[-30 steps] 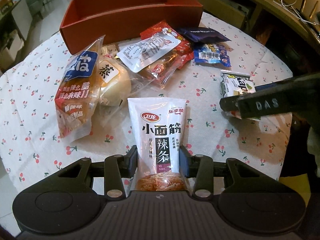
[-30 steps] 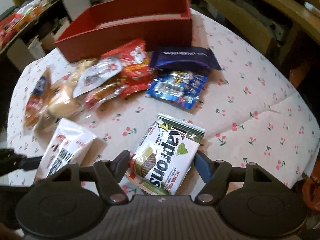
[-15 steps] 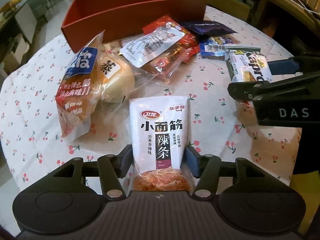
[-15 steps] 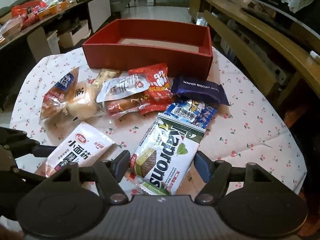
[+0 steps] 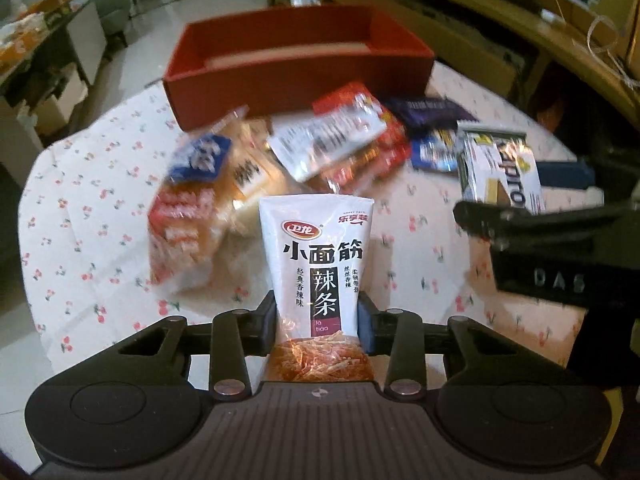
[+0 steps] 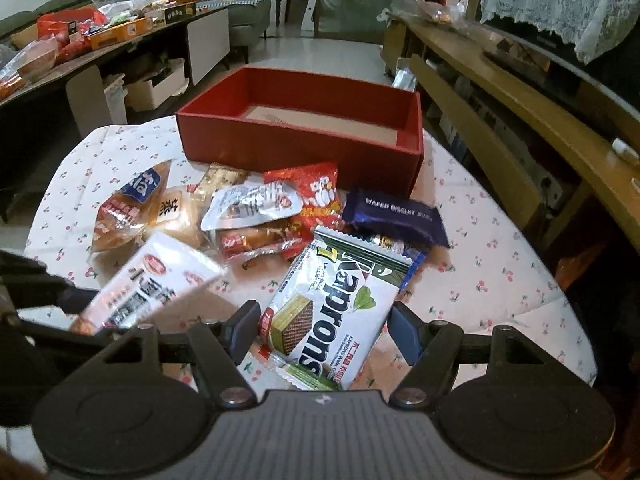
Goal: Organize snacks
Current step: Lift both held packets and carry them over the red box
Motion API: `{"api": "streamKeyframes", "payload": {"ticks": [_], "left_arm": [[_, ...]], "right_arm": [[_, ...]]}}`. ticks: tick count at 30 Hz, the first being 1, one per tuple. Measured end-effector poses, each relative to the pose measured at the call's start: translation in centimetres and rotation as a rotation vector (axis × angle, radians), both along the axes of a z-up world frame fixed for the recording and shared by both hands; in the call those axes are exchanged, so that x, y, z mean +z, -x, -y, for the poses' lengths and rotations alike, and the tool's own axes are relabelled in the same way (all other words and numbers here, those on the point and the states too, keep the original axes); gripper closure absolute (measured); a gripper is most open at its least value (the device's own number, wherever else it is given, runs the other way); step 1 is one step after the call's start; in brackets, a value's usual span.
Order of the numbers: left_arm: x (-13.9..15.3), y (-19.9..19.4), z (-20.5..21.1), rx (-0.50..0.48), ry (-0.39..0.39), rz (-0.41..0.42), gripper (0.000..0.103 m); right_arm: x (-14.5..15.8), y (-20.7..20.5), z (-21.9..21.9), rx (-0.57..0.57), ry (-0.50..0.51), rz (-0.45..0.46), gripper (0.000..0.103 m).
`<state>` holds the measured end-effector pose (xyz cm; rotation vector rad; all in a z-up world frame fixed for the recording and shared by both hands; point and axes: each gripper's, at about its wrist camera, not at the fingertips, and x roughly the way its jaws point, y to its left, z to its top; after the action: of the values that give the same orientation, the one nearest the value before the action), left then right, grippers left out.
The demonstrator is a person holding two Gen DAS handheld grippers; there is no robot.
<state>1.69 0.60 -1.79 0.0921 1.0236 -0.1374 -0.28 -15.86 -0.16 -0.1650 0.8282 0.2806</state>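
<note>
Over the cherry-print tabletop [image 6: 500, 264], the left gripper [image 5: 317, 322] has just clamped its jaws on the white spicy-strip pouch [image 5: 316, 264]; the right gripper [image 6: 326, 326] pinches the green-and-white wafer packet [image 6: 340, 316].

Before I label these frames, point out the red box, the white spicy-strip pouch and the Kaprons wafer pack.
red box [image 6: 296, 148], right wrist view, front wall.
white spicy-strip pouch [image 5: 316, 256], left wrist view, printed front.
Kaprons wafer pack [image 6: 336, 316], right wrist view, printed front.
</note>
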Motion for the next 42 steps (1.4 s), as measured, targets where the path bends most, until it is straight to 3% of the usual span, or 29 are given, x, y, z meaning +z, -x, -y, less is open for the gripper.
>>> {"api": "streamKeyframes", "payload": {"ticks": [8, 42], "left_arm": [[1.9, -1.4, 0.2, 0.018, 0.020, 0.068, 0.056], [4.5, -7.4, 0.6, 0.062, -0.003, 0.169, 0.059]], "right_arm": [[1.1, -0.7, -0.9, 0.012, 0.028, 0.064, 0.030], [3.2, -6.6, -0.8, -0.053, 0.013, 0.142, 0.030]]}}
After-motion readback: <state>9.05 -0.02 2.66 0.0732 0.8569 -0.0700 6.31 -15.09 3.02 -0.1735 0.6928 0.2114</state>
